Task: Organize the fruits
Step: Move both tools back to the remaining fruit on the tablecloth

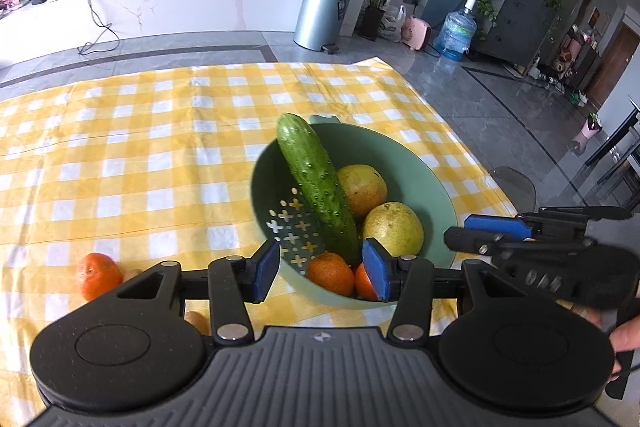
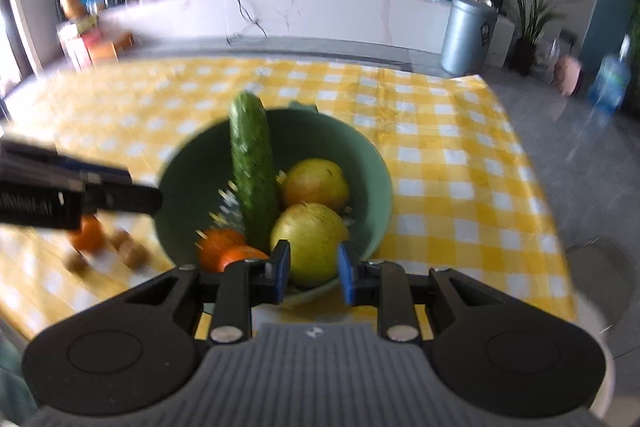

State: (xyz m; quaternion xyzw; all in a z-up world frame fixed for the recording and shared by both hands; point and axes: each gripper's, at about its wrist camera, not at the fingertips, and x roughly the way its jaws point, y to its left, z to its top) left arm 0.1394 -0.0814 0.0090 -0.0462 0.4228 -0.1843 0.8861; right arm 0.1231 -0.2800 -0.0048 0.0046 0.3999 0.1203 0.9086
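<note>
A green colander bowl (image 1: 400,155) stands on the yellow checked tablecloth (image 1: 140,147). It holds a cucumber (image 1: 316,183) leaning on the far rim, two yellow-green pears (image 1: 394,231) and two tangerines (image 1: 330,273). My left gripper (image 1: 322,269) is open and empty, just above the bowl's near rim. My right gripper (image 2: 312,275) is open and empty, at the near rim of the bowl (image 2: 376,163) in front of a pear (image 2: 310,241). It also shows in the left wrist view (image 1: 492,233) at the right. A loose tangerine (image 1: 98,275) lies left of the bowl.
Small brown nuts (image 2: 134,253) lie on the cloth beside the loose tangerine (image 2: 88,237). The table's right edge (image 1: 460,131) drops to a grey floor. A metal bin (image 1: 322,13) and a white counter stand far behind.
</note>
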